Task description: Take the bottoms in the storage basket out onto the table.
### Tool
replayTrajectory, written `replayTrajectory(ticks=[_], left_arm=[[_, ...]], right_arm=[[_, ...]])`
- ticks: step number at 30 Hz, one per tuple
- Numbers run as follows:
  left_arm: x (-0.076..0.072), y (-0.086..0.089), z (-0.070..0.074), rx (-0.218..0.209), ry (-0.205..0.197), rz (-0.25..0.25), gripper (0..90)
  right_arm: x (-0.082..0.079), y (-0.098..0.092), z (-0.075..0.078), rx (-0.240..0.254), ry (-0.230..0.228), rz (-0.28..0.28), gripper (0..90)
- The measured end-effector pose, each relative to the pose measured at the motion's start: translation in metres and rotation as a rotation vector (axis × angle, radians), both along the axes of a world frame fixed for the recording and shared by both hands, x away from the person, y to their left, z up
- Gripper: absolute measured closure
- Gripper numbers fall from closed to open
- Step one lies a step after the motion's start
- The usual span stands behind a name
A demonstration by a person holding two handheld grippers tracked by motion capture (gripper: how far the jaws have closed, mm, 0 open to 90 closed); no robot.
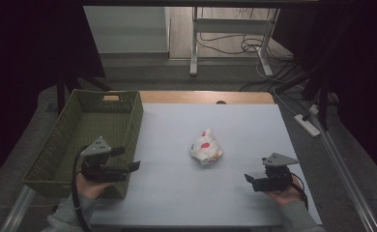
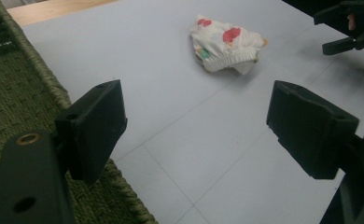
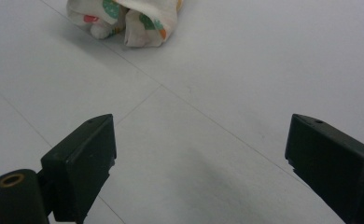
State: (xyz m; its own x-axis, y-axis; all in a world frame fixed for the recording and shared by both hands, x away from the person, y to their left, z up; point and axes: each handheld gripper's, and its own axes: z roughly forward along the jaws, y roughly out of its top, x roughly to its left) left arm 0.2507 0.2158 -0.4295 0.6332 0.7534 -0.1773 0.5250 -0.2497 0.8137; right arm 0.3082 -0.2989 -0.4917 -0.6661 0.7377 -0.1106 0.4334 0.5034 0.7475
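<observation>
high view: set above the near side, aimed forward and down over the whole bench (image 1: 254, 121) | left tool view: low by the basket (image 2: 17, 93), aimed across at the cloth (image 2: 227, 44) | right tool view: low, close to the bench, cloth at top | shared: cloth, bench

A white table (image 1: 177, 193) lies mostly bare. A crumpled cloth (image 1: 206, 146) sits alone near its middle, with open surface on every side. A green woven basket (image 1: 128, 126) lines the left edge; its tall wall blocks passage there. The left gripper (image 1: 128, 159) hovers at that wall, the right gripper (image 1: 250, 180) over bare table near right, jaws of both spread wide.
</observation>
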Motion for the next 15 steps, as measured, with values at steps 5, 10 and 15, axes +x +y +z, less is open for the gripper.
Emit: replayTrajectory(ticks=[5,10,15], left_arm=[[0.0008,-0.0013,-0.0009,0.004,0.0,0.001,18.7],[0.0011,-0.0022,-0.001,0.004,-0.001,-0.004,18.8],[0.0019,-0.0036,-0.0017,0.005,0.001,-0.006,18.7]], right_arm=[[-0.0005,-0.0006,0.0008,0.006,-0.003,-0.001,9.0],[-0.0015,-0.0009,0.0012,0.006,-0.004,-0.001,9.0],[-0.0032,-0.0013,0.0026,0.014,-0.009,0.0,9.0]])
